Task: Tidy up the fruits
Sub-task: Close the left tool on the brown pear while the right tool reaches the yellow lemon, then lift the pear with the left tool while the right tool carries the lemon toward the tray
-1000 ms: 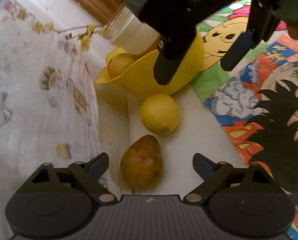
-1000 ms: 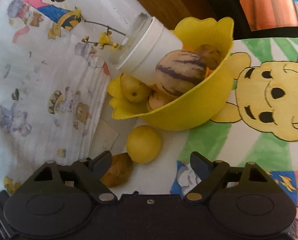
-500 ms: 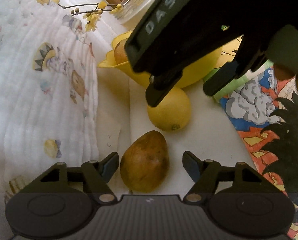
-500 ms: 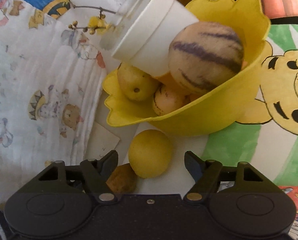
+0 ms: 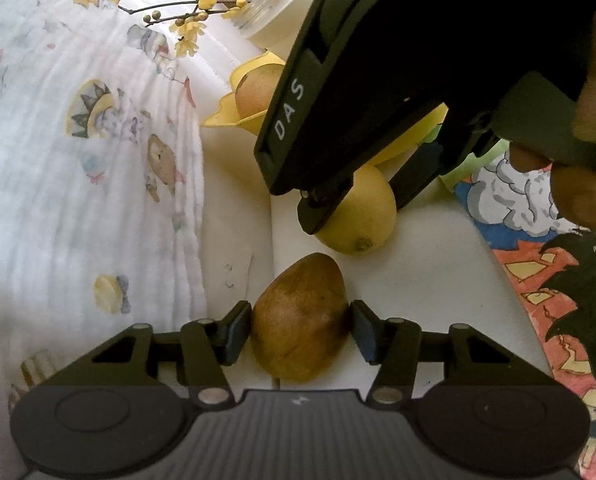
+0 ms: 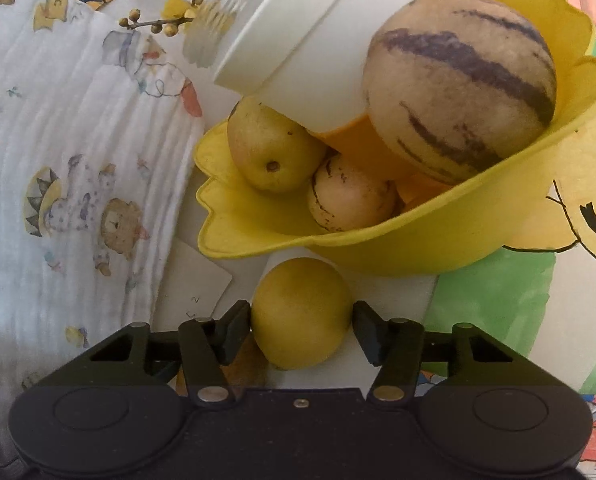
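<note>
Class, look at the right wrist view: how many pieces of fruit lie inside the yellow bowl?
3 visible: a big striped melon at the right, a small striped fruit low in the middle, a yellowish pear at the left. More may hide beneath the white jar.

1. my left gripper (image 5: 301, 331) points down at a slant, its jaws closing with the brown pear (image 5: 300, 320) between the pads.
2. my right gripper (image 6: 301, 330) slants down too, jaws closing around the lemon (image 6: 300, 312).
3. my right hand (image 5: 590, 152) wraps its handle.

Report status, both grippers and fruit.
Left gripper closing, brown pear between fingers. Right gripper closing around lemon. Yellow bowl just beyond.
</note>
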### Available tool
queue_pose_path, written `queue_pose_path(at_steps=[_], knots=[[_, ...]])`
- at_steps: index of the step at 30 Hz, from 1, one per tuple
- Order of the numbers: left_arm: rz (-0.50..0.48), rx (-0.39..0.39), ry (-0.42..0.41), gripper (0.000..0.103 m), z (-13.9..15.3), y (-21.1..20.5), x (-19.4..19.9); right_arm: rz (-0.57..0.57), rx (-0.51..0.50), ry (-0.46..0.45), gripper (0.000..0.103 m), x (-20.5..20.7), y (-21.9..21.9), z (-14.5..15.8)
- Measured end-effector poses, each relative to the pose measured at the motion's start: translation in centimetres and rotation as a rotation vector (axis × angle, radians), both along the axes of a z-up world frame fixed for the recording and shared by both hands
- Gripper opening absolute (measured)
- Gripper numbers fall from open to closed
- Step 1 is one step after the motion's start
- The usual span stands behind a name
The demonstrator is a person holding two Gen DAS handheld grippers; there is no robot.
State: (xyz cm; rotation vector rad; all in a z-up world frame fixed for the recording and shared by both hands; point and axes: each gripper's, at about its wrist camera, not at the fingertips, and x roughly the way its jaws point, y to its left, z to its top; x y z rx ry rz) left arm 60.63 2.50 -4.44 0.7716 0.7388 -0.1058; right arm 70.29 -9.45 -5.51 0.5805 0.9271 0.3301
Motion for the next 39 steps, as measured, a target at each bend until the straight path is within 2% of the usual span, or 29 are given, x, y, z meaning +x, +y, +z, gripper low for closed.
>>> queue_pose_path(at_steps=[9, 12, 18, 21, 27, 30, 36, 39], knots=[[0.017, -0.010, 0.036, 0.056, 0.7, -0.1, 0.5, -0.001, -0.011, 0.006, 0.057, -1.2, -0.4, 0.3], [0.040, -0.046, 0.071, 0.056, 1.3, -0.2, 0.6, -0.008, -0.007, 0.020, 0.057, -1.9, -1.2, 0.3], [0.070, -0.178, 0.160, 0.056, 2.6, 0.2, -0.1, 0.001, 0.011, 0.023, 0.057, -4.1, -2.7, 1.1], [0.067, -0.210, 0.192, 0.056, 3.0, 0.1, -0.6, 0.008, 0.010, 0.026, 0.057, -5.0, -3.3, 1.5], [0.010, -0.168, 0.174, 0.057, 2.6, -0.4, -1.2, -0.006, 0.030, 0.023, 0.057, -6.5, -4.4, 1.8], [-0.007, -0.114, 0.168, 0.057, 1.8, -0.7, -1.0, -0.012, 0.038, 0.016, 0.057, -7.9, -5.3, 2.1], [0.037, -0.192, 0.192, 0.056, 1.9, 0.4, -0.5, -0.014, 0.040, 0.004, 0.057, -9.7, -6.0, 3.2], [0.107, -0.328, 0.248, 0.056, 2.7, 1.9, 0.2, -0.012, 0.044, -0.009, 0.057, -10.6, -6.1, 4.0]])
